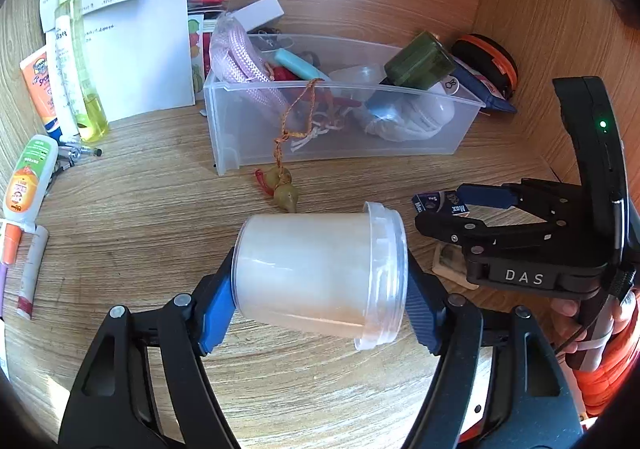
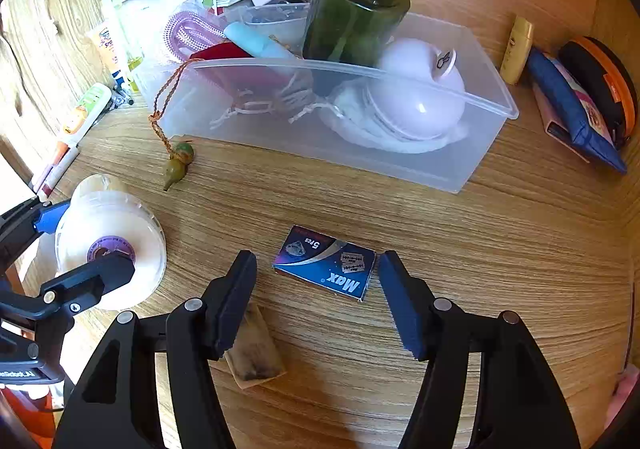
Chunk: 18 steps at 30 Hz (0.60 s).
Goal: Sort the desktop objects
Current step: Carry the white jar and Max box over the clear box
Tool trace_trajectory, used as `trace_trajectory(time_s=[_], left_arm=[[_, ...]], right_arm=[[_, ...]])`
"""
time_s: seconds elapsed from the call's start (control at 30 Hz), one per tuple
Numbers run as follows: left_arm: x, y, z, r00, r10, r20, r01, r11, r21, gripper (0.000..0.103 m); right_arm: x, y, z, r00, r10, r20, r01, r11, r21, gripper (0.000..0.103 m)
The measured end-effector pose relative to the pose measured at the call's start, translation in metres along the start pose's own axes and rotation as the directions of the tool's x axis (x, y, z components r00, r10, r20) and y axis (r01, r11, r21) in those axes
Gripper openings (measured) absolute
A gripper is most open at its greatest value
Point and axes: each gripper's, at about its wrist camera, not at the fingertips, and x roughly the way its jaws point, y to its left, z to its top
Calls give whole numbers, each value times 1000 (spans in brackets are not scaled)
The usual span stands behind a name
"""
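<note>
The left gripper (image 1: 320, 281) clamps a white jar (image 1: 320, 273) sideways, lid toward three o'clock. The right gripper (image 2: 318, 301) stands released, pads either side of a blue box (image 2: 325, 263) flat on the desk (image 2: 480, 249). At twelve o'clock sits the full clear bin (image 2: 492, 105).

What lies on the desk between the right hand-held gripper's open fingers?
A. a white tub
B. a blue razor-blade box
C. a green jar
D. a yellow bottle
B: the right-wrist view shows the blue razor-blade box flat on the desk, with the right hand-held gripper open on either side and neither pad touching it.
</note>
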Motion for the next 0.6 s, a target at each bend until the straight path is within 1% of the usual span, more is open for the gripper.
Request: trace_trajectory(time_s=[0.07,0.13,0.17,0.2,0.23,0.4,0.6], left_arm=[[3,3,-1,1000,7,-3,-7,1000,-19,73],[3,6,-1,1000,-8,-3,7,999,-37,72],[3,6,-1,1000,-13,0,13,999,-40,70],[3,5,-1,1000,-17,4,17,999,-39,67],[3,4,-2,1000,-10,9,10,999,-38,66],[2,1,0,1000,7,18,-7,1000,-31,66],[-2,-1,5,999,34,40,-32,999,-42,66]], right_arm=[[1,4,0,1000,-16,3,16,1000,-10,60],[1,6,0,1000,-26,7,26,1000,-18,59],[1,7,-1,999,-36,10,36,999,-22,57],[1,8,-1,999,-39,12,39,999,-27,48],[0,8,-2,999,-39,15,40,999,-27,46],[-8,2,-7,999,-23,38,24,1000,-18,46],[-28,-1,-3,995,0,95,1,1000,-9,46]])
